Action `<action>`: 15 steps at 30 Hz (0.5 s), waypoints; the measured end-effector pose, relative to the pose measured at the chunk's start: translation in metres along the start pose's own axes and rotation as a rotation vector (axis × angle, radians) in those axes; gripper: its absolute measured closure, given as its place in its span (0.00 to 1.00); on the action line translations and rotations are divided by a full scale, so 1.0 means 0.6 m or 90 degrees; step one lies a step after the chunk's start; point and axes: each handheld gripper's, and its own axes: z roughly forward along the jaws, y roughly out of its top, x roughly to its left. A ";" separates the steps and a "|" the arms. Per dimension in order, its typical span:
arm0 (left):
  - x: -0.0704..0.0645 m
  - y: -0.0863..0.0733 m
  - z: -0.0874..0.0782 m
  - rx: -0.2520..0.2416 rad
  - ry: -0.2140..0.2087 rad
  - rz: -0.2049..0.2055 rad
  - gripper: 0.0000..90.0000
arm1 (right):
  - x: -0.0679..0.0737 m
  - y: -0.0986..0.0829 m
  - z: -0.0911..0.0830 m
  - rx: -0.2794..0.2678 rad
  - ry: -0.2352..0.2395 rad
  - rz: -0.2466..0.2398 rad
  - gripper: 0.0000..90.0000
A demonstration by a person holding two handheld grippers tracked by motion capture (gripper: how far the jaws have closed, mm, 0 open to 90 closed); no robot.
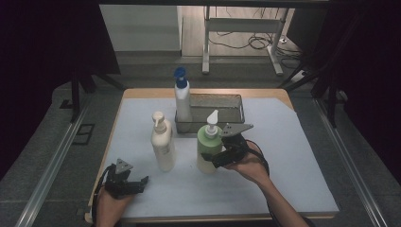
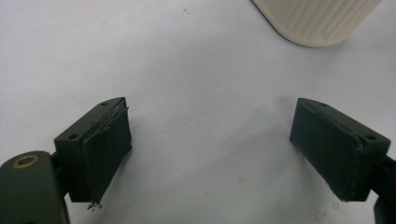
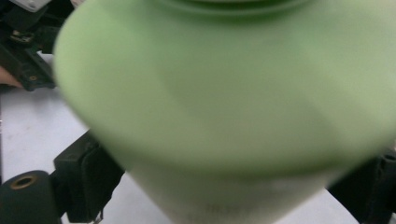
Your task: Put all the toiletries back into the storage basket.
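Left gripper (image 1: 135, 185), jaws spread and empty, rests near the cream bottle (image 1: 162, 142). Right gripper (image 1: 218, 160) clamps the green bottle (image 1: 208, 147), upright just right of the cream bottle, before the basket (image 1: 235, 100).

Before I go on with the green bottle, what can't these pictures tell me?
- Right gripper pads on the green bottle: contact can't be confirmed; the bottle hides them in the right gripper view, too small in the high view.
- Green bottle's label: blurred in the right gripper view.
- Cream bottle: cut off by the top edge of the left gripper view.
- Basket contents: partly hidden by the blue-capped bottle, high view.
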 end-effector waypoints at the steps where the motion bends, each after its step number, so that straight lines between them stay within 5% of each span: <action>1: 0.000 0.000 0.000 0.000 0.000 0.000 0.13 | 0.000 0.001 0.002 -0.003 -0.002 -0.003 0.10; 15: 0.000 0.000 0.000 0.000 0.000 0.000 0.13 | 0.010 0.007 0.005 0.004 -0.032 -0.007 0.13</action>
